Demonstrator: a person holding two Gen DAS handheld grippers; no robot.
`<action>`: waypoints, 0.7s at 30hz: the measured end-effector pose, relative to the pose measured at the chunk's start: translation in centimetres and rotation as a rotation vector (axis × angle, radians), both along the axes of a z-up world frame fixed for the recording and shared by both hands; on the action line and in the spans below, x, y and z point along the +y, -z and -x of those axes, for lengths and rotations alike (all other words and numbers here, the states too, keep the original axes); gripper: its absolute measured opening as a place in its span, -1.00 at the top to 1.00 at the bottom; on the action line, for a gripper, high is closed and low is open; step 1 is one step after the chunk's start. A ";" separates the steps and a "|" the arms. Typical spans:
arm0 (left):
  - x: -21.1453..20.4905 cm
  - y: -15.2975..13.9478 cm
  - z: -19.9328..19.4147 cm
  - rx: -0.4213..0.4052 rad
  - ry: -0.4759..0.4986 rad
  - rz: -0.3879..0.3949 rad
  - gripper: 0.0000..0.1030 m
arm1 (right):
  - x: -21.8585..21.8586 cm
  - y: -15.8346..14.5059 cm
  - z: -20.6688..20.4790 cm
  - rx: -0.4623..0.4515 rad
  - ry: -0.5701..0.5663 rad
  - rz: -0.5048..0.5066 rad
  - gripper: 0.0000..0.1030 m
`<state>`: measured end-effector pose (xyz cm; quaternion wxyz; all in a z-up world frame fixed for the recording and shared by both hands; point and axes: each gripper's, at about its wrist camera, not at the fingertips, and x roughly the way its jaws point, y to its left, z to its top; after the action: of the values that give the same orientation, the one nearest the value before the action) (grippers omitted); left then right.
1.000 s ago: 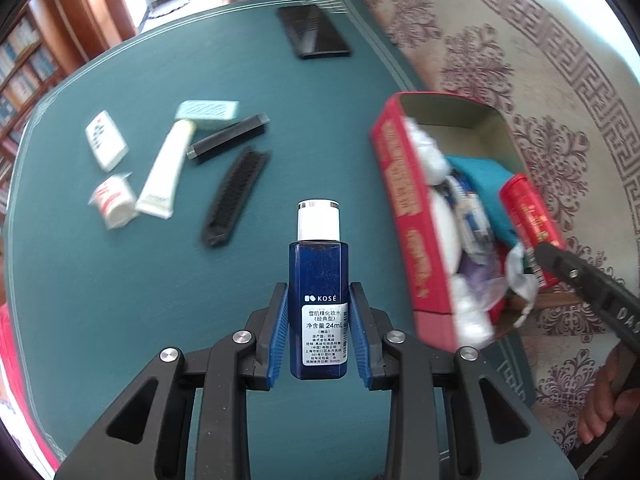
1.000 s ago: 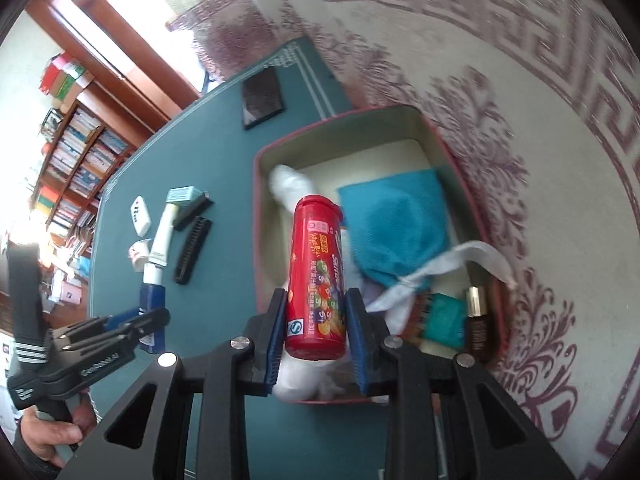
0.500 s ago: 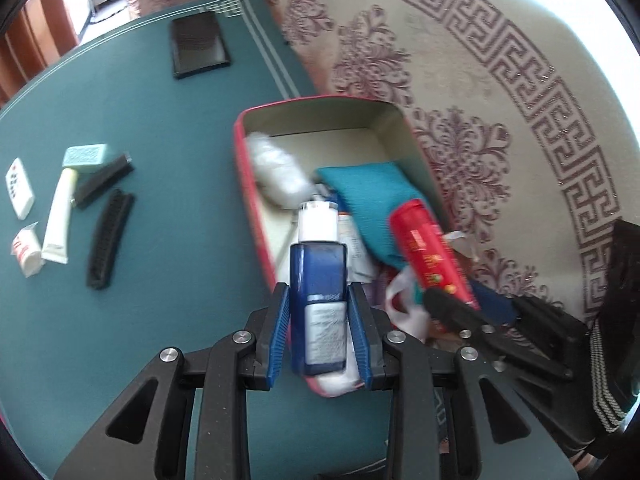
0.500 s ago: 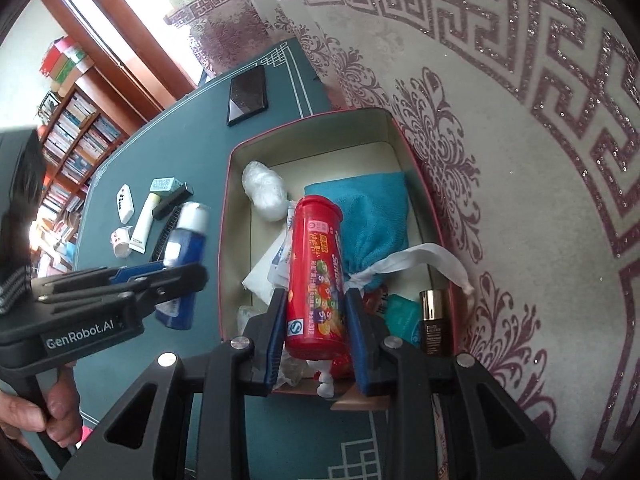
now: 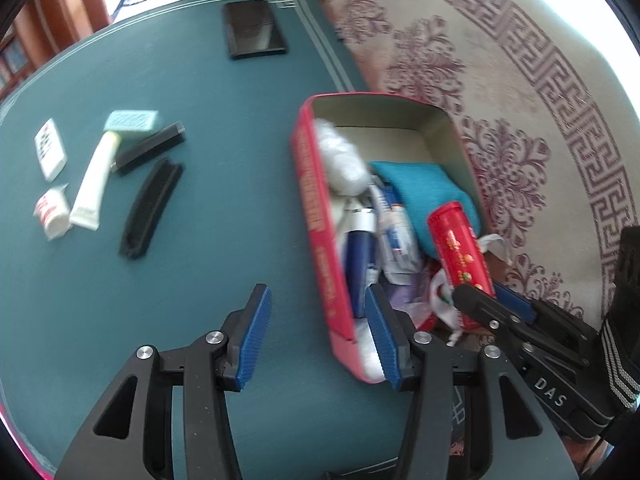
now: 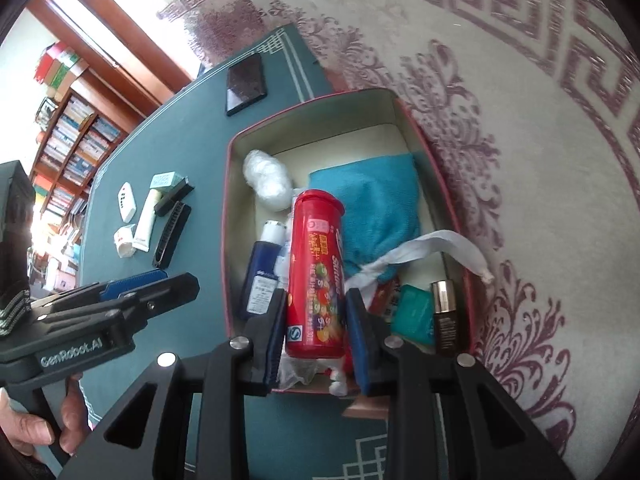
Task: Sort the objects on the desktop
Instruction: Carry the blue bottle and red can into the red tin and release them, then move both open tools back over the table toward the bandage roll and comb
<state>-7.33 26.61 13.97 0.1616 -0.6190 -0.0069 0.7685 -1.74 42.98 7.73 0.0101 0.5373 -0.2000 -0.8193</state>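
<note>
Left wrist view: my left gripper, its jaws just opened and empty, hangs over the near wall of the red tin, while the blue bottle it let go lies inside the tin, long axis running away from me, cap at the far end. Right wrist view: my right gripper, pitched steeply down over the tin's near end, clamps the red candy tube, which points away along the tin beside the blue bottle and the teal cloth; I judge lowering it straight in is next.
</note>
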 end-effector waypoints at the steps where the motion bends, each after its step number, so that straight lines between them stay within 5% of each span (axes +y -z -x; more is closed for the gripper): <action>1: -0.5 0.1 -0.1 -0.004 -0.015 0.006 -0.01 | -0.3 0.0 0.0 -0.002 -0.007 -0.002 0.37; 15: -5.6 0.7 -1.1 -0.034 -0.117 0.009 -0.01 | -2.8 -0.2 0.1 -0.026 -0.016 -0.007 0.36; 20: -7.9 1.2 -1.2 -0.057 -0.162 0.014 -0.01 | -4.2 -0.7 0.2 -0.012 -0.009 -0.022 -0.31; 21: -8.4 1.3 -1.3 -0.063 -0.171 0.016 -0.01 | -4.4 -0.8 0.3 -0.007 -0.008 -0.027 -0.32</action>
<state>-6.06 18.19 12.63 0.0900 -0.6414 -0.0587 0.7597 -2.02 38.55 8.56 0.0054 0.5412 -0.1866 -0.8199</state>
